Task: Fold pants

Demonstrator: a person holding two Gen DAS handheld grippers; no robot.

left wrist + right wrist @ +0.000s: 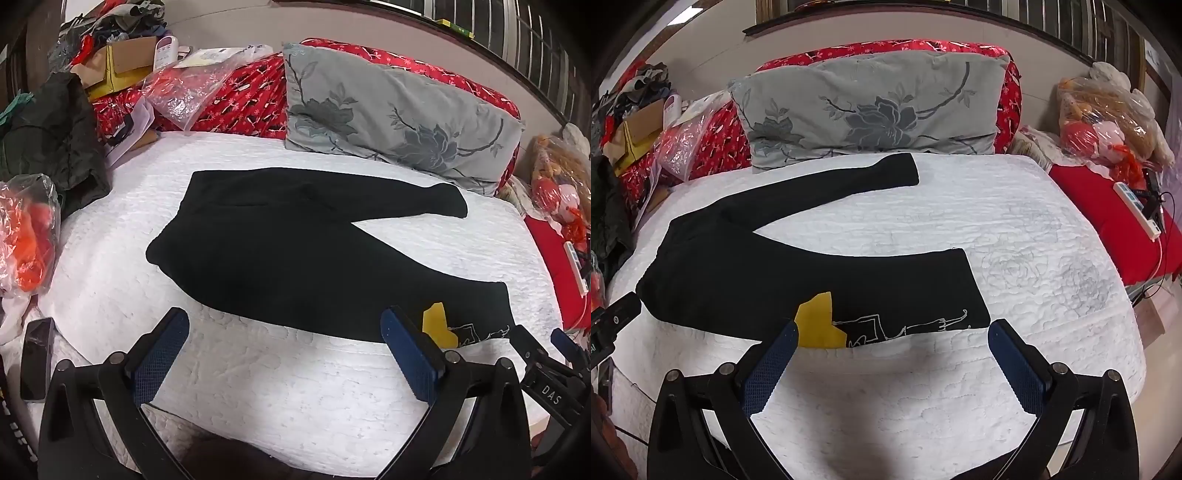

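Both grippers, left (284, 328) and right (892, 341), are wide open and hold nothing. Pants (798, 273) lie flat on the bed (1015, 221), legs spread; no fold is made yet.

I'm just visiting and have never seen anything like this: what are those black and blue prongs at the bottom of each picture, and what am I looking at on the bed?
The prongs are two hand-held grippers that a person carries, one per hand. Each has a wide-angle camera looking forward along its two blue-padded fingers, so one picture comes from the left gripper and the other from the right gripper. Both are wide open and hold nothing; they hover over the near edge of the white quilt. On it lie black pants, spread flat with the legs apart, unfolded. The near leg bears a yellow patch and white line drawing. Behind is a grey flowered pillow; bags and clutter sit at the sides.
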